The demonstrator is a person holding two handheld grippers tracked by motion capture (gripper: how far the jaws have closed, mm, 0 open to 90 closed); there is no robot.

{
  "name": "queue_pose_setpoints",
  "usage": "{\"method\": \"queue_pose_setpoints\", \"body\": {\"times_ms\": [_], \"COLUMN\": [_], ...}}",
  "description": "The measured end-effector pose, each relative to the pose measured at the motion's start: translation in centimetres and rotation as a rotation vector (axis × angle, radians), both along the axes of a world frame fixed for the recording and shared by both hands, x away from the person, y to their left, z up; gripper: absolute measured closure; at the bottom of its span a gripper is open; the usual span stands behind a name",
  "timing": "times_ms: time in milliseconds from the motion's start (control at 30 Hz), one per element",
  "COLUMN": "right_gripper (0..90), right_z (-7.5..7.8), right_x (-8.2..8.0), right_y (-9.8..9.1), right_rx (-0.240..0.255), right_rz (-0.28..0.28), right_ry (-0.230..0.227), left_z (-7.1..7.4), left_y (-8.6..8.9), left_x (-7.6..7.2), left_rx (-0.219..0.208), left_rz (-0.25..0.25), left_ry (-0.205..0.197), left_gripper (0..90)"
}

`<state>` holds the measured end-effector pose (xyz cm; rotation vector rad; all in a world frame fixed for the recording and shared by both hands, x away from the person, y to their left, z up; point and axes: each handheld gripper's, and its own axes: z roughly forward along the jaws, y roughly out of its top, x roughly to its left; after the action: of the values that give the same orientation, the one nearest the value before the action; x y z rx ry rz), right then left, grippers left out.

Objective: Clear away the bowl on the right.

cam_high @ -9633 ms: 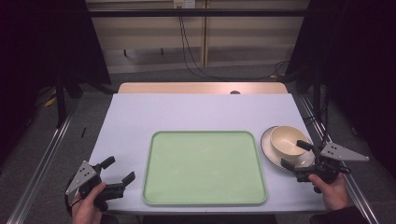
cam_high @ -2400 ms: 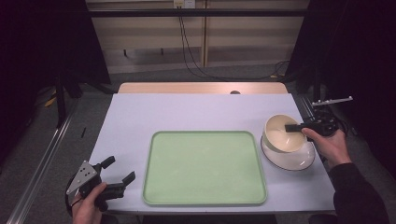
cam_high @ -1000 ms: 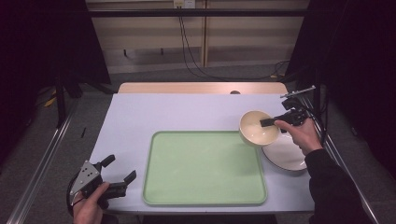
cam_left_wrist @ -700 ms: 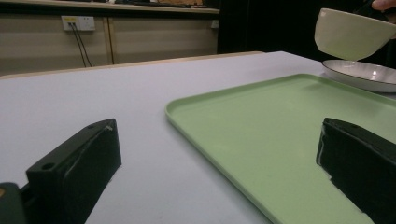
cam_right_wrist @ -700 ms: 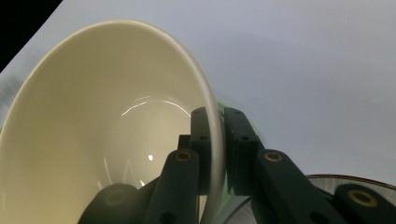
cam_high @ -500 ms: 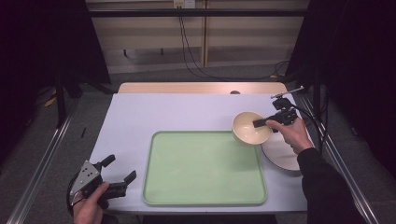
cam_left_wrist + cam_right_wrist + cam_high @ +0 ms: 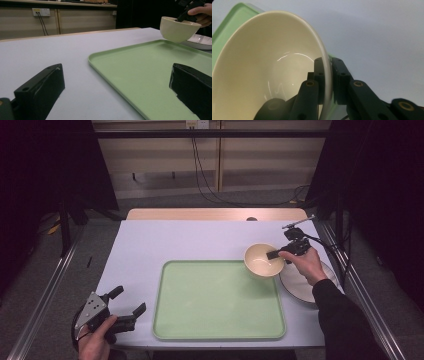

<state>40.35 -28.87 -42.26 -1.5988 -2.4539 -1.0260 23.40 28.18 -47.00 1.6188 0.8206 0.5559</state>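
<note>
R gripper (image 7: 278, 254) is clamping the rim of the cream bowl (image 7: 263, 260); one jaw is sitting inside the wall, one outside, per the right gripper view; bowl (image 7: 269, 75) is hanging off the jaw tips, clear of the surface, above the far R corner of the green tray (image 7: 218, 299); in the left gripper view the bowl (image 7: 178, 28) is floating above the tray's (image 7: 150, 75) rim w/ a gap under it; white plate (image 7: 310, 282) is lying just behind the R hand (image 7: 304, 264), on the table (image 7: 190, 242) beside the tray. L gripper (image 7: 129, 307) is resting at the near L corner, jaws spread wide w/ nothing btwn them; tray edge is lying just in front of it.
</note>
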Motion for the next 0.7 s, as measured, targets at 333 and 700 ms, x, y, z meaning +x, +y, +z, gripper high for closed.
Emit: {"method": "queue_pose_setpoints", "body": {"times_ms": [333, 700], "right_gripper": [83.7, 83.6], "right_z": [-1.4, -2.3], "right_x": [0.6, 0.7], "right_y": [0.6, 1.1], "right_rx": [-0.022, -0.036], "right_rz": [0.006, 0.018], "right_ry": [0.015, 0.015], "left_z": [0.0, 0.0], "left_y": [0.0, 0.0], "left_x": [0.0, 0.0], "left_rx": [0.003, -0.002], "left_rz": [-0.005, -0.01], "left_ry": [0.001, 0.004], "left_gripper": [0.0, 0.0]}}
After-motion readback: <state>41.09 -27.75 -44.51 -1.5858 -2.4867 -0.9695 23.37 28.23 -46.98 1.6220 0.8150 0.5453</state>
